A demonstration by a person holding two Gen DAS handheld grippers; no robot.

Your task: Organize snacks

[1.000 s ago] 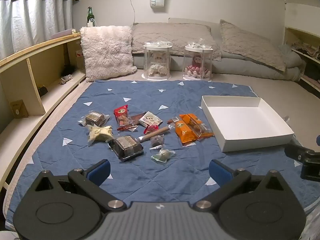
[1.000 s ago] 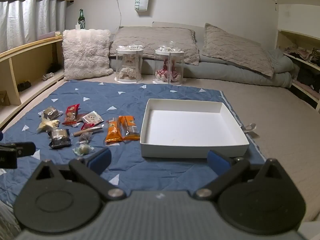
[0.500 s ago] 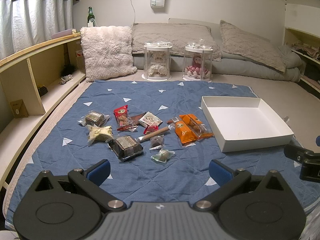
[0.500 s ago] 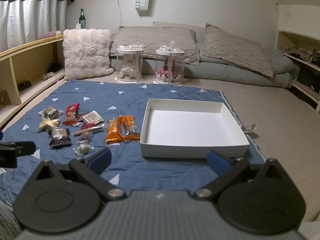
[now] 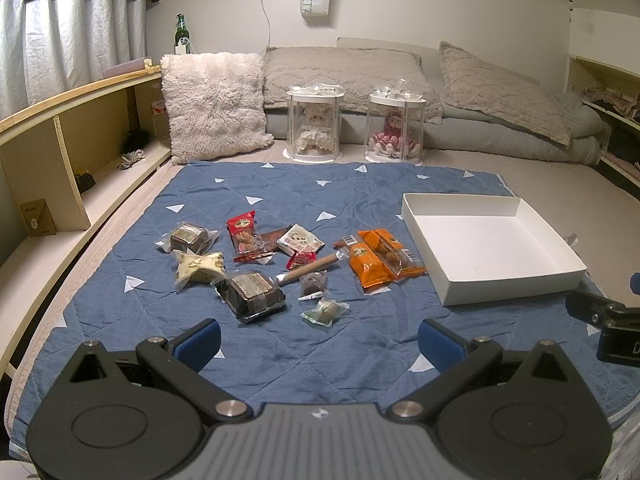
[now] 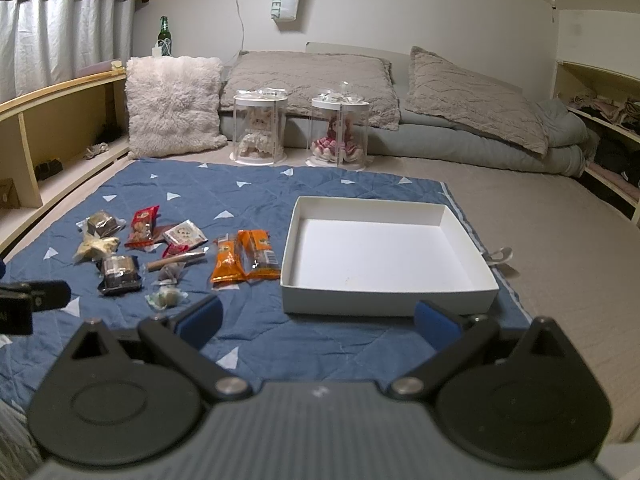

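Note:
Several wrapped snacks lie on a blue quilted mat (image 5: 280,344): two orange packets (image 5: 378,262) (image 6: 244,256), a dark brownie pack (image 5: 252,294) (image 6: 119,274), a red packet (image 5: 245,232), a brown stick (image 5: 308,270) and a small green sweet (image 5: 325,311). An empty white box (image 5: 516,280) (image 6: 390,300) sits on the mat to their right. My left gripper (image 5: 319,342) is open and empty, near the mat's front, short of the snacks. My right gripper (image 6: 316,320) is open and empty, in front of the box.
Two clear doll cases (image 5: 315,126) (image 5: 395,128) stand behind the mat, with a fluffy cushion (image 5: 214,104) and grey bedding (image 6: 472,120). Wooden shelves (image 5: 60,128) run along the left. The other gripper's body shows at each view's edge (image 5: 612,320) (image 6: 28,300).

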